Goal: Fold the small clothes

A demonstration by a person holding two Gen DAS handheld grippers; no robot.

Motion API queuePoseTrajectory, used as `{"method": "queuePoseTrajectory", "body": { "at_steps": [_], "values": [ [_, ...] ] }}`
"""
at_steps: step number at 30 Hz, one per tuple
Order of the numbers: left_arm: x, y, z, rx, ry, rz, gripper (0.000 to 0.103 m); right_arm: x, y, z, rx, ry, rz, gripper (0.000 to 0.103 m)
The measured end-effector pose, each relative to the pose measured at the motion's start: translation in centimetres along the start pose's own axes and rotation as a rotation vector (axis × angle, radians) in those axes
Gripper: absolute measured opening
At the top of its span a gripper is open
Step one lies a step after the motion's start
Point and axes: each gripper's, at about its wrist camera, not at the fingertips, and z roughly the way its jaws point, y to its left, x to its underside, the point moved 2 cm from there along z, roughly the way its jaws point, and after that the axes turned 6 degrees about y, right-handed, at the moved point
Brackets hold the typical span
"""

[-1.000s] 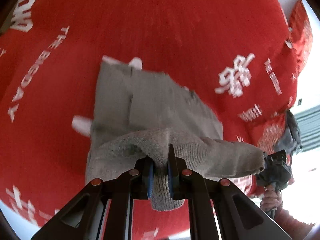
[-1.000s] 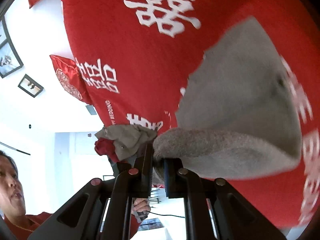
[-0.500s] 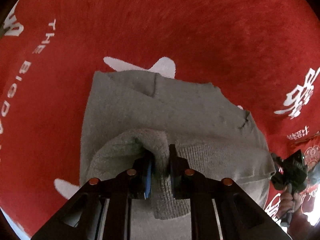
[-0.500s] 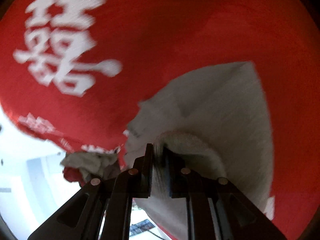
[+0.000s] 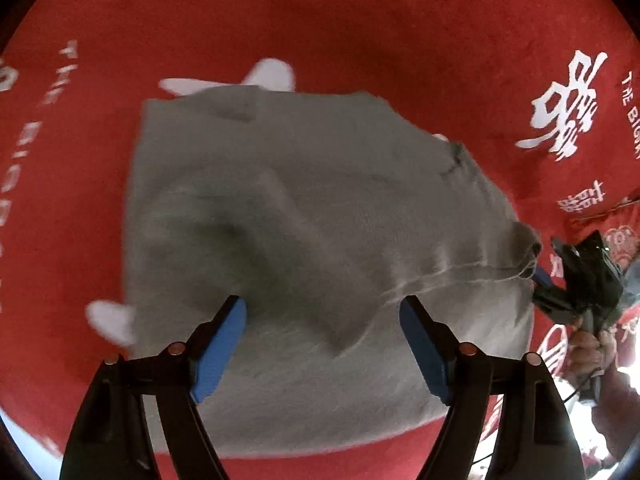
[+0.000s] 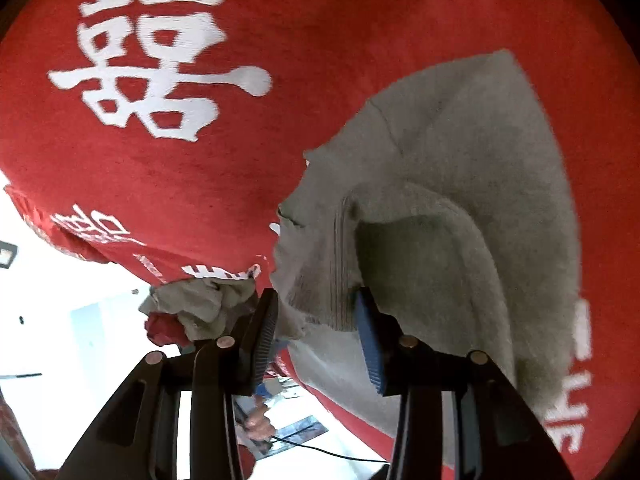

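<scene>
Sweater: grey sweater [image 5: 320, 208] lies folded on the red blanket [image 5: 320, 32]; top layer doubled over
My left gripper [image 5: 322, 344]: jaws opening, wide apart above the sweater; pads clear of it
My right gripper [image 6: 316, 336]: jaws opening; ribbed hem sits between the pads, unpressed
Beyond: crumpled clothes [image 6: 196, 308] at the blanket's edge

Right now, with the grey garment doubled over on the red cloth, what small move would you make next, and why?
Probably draw both grippers back off the grey garment. The left gripper is opening and its pads stand clear of the fabric; the right gripper is opening too, with the ribbed edge loosely between its pads. The fold already lies on the red cloth.
</scene>
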Motion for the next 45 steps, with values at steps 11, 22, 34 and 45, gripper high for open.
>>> {"method": "queuePoseTrajectory", "body": {
  "at_steps": [11,22,34,45],
  "values": [
    [-8.3,-0.2,-4.8,-0.076,-0.272,-0.099,0.08,-5.2,4.2,-1.3,0.032,-0.199,-0.077,0.049],
    [2.5,4.0,-4.1,-0.276,-0.053,-0.067,0.08,3.1,3.0,-2.4,0.55,-0.079,-0.233,0.049],
    [7.8,6.1,-3.7,-0.143,-0.012,0.033,0.08,14.5,3.5,5.8,0.384,0.095,-0.22,0.049],
    [8.0,7.4,-2.3,-0.049,0.085,0.12,0.013,19.1,-2.5,17.4,0.118,-0.063,0.119,0.049]
  ]
}}
